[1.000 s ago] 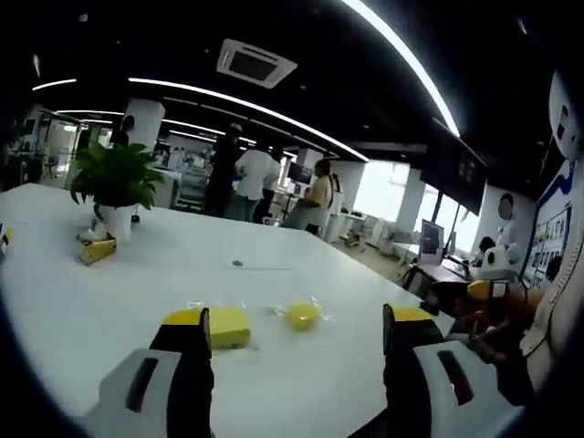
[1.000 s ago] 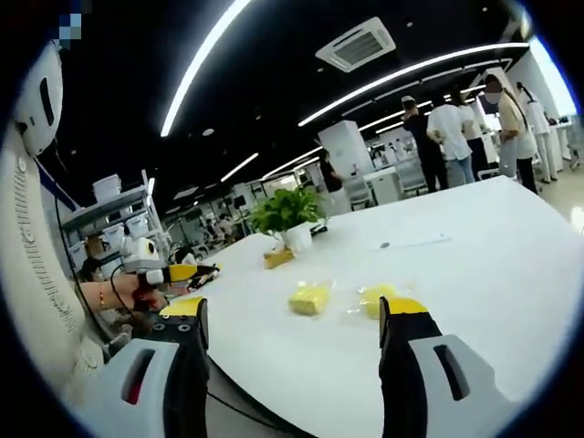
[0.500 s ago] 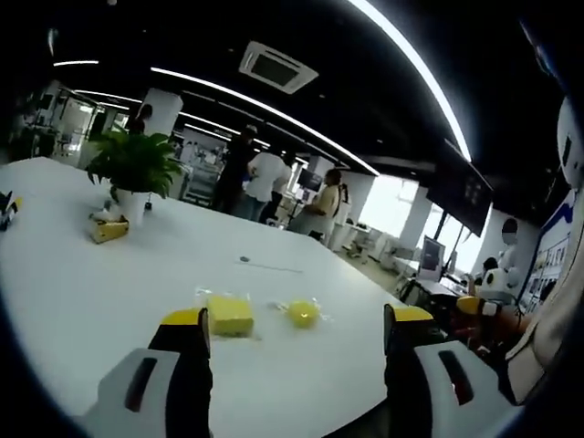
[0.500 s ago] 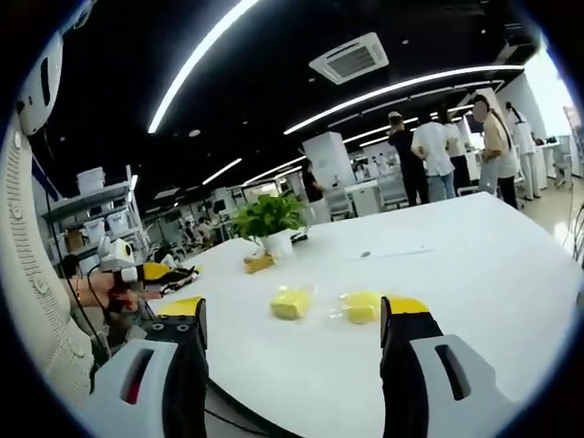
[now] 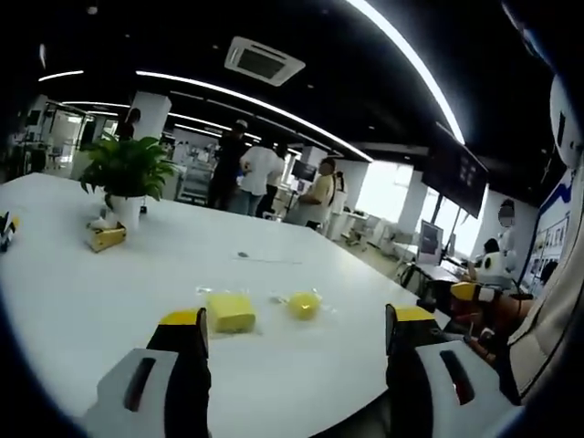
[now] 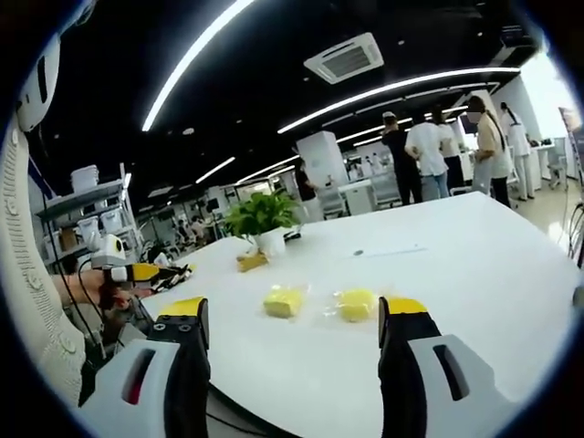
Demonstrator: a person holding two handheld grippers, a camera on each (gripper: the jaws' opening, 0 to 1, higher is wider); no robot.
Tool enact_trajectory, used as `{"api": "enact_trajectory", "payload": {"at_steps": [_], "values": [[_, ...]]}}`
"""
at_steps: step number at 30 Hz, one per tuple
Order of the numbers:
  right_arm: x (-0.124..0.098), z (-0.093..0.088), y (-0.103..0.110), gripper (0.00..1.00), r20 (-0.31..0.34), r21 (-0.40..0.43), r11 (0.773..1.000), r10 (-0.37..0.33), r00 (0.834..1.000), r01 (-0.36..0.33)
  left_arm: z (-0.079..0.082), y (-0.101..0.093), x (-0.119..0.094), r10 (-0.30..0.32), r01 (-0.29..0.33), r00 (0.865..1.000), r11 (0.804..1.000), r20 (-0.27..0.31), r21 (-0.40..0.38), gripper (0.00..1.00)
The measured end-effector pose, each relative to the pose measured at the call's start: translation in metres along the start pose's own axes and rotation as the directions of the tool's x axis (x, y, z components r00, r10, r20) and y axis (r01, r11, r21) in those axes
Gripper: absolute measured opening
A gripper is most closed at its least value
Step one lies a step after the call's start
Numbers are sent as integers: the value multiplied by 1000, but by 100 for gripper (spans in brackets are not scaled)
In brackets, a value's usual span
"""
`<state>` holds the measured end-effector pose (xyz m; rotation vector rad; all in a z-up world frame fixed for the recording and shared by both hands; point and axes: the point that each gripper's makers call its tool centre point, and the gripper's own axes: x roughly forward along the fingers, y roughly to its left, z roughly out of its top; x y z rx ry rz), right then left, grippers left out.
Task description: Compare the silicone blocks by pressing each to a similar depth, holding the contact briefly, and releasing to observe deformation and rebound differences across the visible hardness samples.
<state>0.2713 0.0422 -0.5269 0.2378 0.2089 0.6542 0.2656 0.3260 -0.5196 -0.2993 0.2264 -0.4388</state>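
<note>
A: Left gripper view: where are the silicone samples?
B: The square yellow block (image 5: pixel 230 312) and round yellow block (image 5: pixel 304 305) lie side by side near the white table's (image 5: pixel 109 301) near edge.
A: And the jaws?
B: Left gripper (image 5: pixel 294 333) and right gripper (image 6: pixel 294 321) both hover spread apart, grasping nothing.

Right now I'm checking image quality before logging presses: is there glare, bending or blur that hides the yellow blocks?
Left gripper view: ceiling light strips curve from fisheye bending, and the window is blown out; the yellow blocks read clearly on the white table, their clear wrappers glinting faintly. Right gripper view: similar bent strips, blocks soft but distinct, the person's sleeve blurred at the edge.
</note>
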Motion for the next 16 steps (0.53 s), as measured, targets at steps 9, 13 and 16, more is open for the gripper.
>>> {"api": "enact_trajectory", "payload": {"at_steps": [9, 13, 16], "values": [[4, 3, 0, 70, -4, -3, 1000, 18, 1000, -18, 5, -5, 4, -7, 7, 1000, 1000, 23, -19, 84], [4, 0, -1, 70, -8, 7, 1000, 15, 1000, -15, 1, -4, 4, -7, 7, 1000, 999, 9, -46, 88], [7, -5, 0, 70, -24, 16, 1000, 17, 1000, -17, 0, 0, 3, 7, -7, 1000, 999, 6, -42, 87]]}}
